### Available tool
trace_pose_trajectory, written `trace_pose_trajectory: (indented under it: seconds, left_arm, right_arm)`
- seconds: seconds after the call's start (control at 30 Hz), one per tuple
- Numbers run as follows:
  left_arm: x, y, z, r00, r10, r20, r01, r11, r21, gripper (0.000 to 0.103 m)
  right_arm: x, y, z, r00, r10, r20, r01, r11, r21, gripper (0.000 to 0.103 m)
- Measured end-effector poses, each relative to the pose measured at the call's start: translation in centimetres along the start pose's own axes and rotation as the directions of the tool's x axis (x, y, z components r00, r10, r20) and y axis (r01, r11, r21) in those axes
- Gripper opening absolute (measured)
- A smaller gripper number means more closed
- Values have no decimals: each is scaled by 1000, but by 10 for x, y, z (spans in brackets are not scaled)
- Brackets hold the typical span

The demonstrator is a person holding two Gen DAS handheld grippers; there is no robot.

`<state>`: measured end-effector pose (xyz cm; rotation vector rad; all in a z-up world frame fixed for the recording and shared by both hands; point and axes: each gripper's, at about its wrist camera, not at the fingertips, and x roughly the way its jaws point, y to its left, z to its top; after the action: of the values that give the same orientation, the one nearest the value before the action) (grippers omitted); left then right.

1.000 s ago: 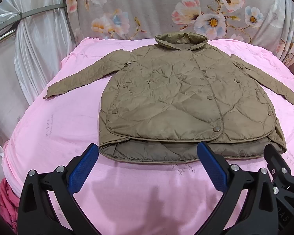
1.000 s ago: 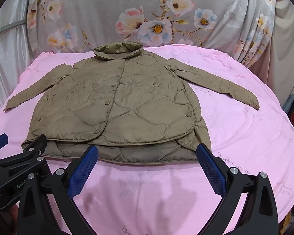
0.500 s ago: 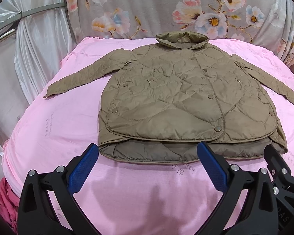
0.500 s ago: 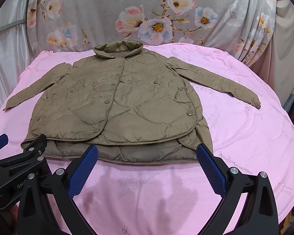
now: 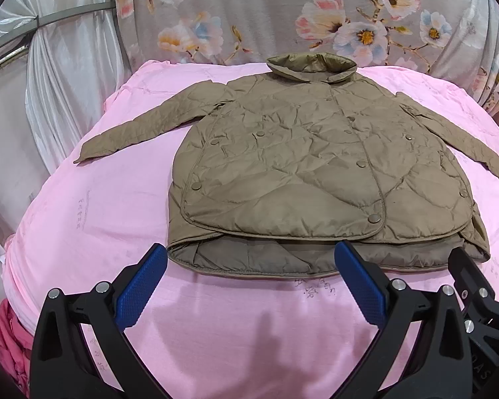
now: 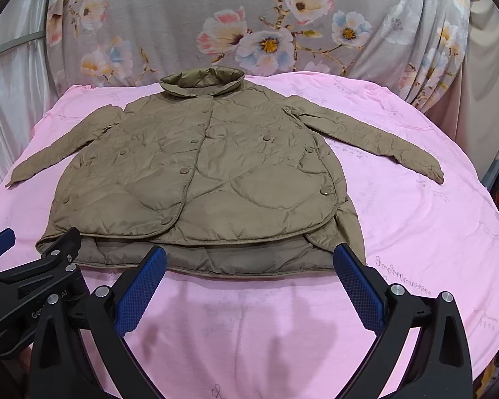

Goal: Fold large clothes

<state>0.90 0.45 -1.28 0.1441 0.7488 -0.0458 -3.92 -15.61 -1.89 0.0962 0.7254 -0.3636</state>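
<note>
Olive quilted jacket point(image 5: 316, 166) flat on pink sheet point(image 5: 99, 232), sleeves out, left hand-held gripper point(image 5: 249, 286) wide, right hand-held gripper point(image 6: 249, 286) wide, both near hem, holding nothing

The olive-brown quilted jacket point(image 5: 316, 173) lies flat and front-up on the pink sheet point(image 5: 99, 232), snapped shut down the middle, its stand-up collar point(image 5: 311, 66) at the far edge. Both sleeves stretch out diagonally to the sides, cuffs resting on the sheet. The rounded front hem sits shorter than the back panel, whose lining shows along the near edge.
</note>
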Motion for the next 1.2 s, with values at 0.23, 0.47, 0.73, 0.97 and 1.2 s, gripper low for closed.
trace_pose_trajectory:
  seconds: [0.23, 0.47, 0.73, 0.97, 1.2]
  left_arm:
    - [5, 6, -2, 1000, 1, -4, -1, 1000, -9, 98]
    - [12, 12, -6, 1000, 1, -8, -1, 1000, -13, 98]
    - [5, 7, -3, 1000, 1, -5, -1, 1000, -7, 98]
    - [6, 8, -4, 1000, 2, -5, -2, 1000, -8, 98]
    - [6, 9, -6, 1000, 4, -6, -4, 1000, -8, 98]
  right_arm:
    - [0, 0, -1, 1000, -1, 0, 1, 1000, -1, 98]
    - [1, 3, -1, 1000, 6, -2, -6, 1000, 3, 98]
    - [1, 3, -2, 1000, 6, -4, -6, 1000, 4, 98]
    - [2, 3, -2, 1000, 6, -5, -6, 1000, 4, 98]
    - [2, 5, -2, 1000, 6, -5, -6, 1000, 5, 98]
